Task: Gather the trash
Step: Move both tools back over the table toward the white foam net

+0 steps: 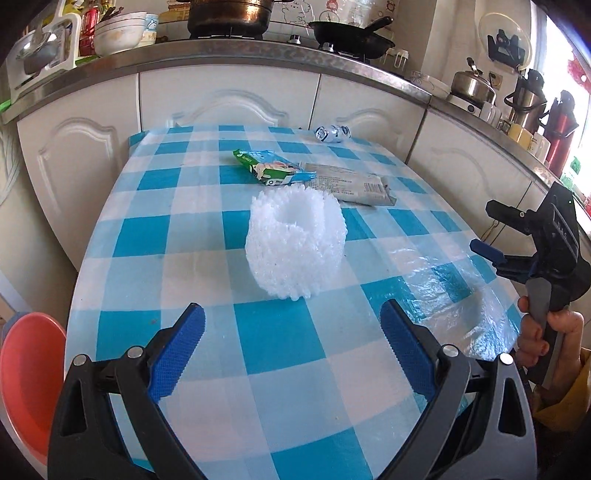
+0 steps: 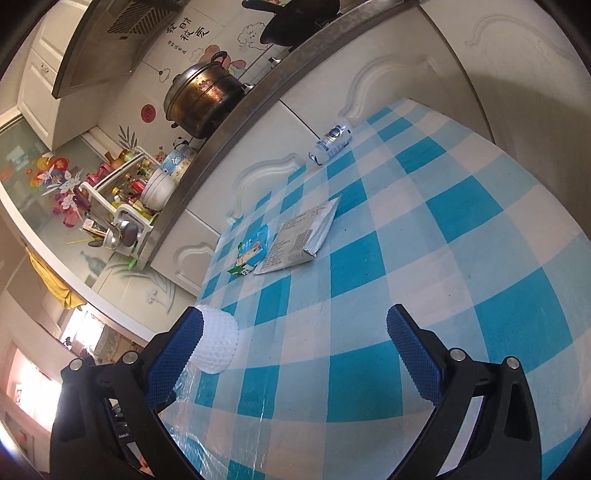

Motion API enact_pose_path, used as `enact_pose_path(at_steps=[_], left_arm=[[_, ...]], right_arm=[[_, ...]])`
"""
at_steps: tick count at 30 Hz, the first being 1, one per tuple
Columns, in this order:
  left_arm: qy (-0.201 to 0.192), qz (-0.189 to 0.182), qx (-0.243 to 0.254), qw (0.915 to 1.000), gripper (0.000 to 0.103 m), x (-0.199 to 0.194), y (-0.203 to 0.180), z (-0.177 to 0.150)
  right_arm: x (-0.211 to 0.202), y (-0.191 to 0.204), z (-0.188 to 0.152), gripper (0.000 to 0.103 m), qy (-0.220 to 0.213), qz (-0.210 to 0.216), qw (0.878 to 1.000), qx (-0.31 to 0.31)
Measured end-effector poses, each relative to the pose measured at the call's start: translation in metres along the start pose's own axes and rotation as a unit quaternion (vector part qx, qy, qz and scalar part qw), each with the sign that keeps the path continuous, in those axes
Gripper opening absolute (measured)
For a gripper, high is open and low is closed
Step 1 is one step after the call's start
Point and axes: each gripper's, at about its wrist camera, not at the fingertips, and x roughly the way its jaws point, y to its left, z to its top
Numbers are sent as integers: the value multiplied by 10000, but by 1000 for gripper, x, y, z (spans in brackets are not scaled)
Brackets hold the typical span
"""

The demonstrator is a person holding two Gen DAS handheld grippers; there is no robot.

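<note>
A white foam net sleeve (image 1: 295, 240) stands in the middle of the blue-checked table (image 1: 295, 350); it also shows in the right wrist view (image 2: 218, 341) beside the left finger. Behind it lie a green snack wrapper (image 1: 271, 168) (image 2: 253, 251), a grey foil packet (image 1: 354, 184) (image 2: 299, 236) and a crumpled small bottle (image 1: 332, 133) (image 2: 330, 143) at the far edge. A clear plastic bag (image 1: 461, 288) lies flat on the table's right side. My left gripper (image 1: 291, 343) is open and empty, short of the foam sleeve. My right gripper (image 2: 295, 354) (image 1: 487, 230) is open and empty above the table.
A pink basin (image 1: 26, 373) sits low at the table's left. White cabinets (image 1: 229, 96) and a steel counter with a pot (image 2: 201, 98), a pan (image 1: 351, 35), bowls, a kettle and thermoses run behind and right of the table.
</note>
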Motion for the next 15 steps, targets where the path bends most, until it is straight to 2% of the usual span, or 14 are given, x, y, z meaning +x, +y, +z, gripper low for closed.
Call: enact_pose_path(at_steps=[4, 7, 11, 15], left_arm=[[111, 39, 75, 9999, 96, 20, -4, 9], [113, 75, 118, 9998, 96, 30, -8, 14], [109, 141, -86, 9998, 96, 45, -7, 23], [66, 276, -199, 9994, 96, 55, -5, 28]], right_arm=[[8, 6, 15, 99, -1, -107, 9995, -283], [23, 25, 27, 99, 158, -338, 9925, -1166], [53, 48, 38, 99, 448, -566, 9719, -2241], [86, 63, 48, 99, 734, -756, 9419, -3190]])
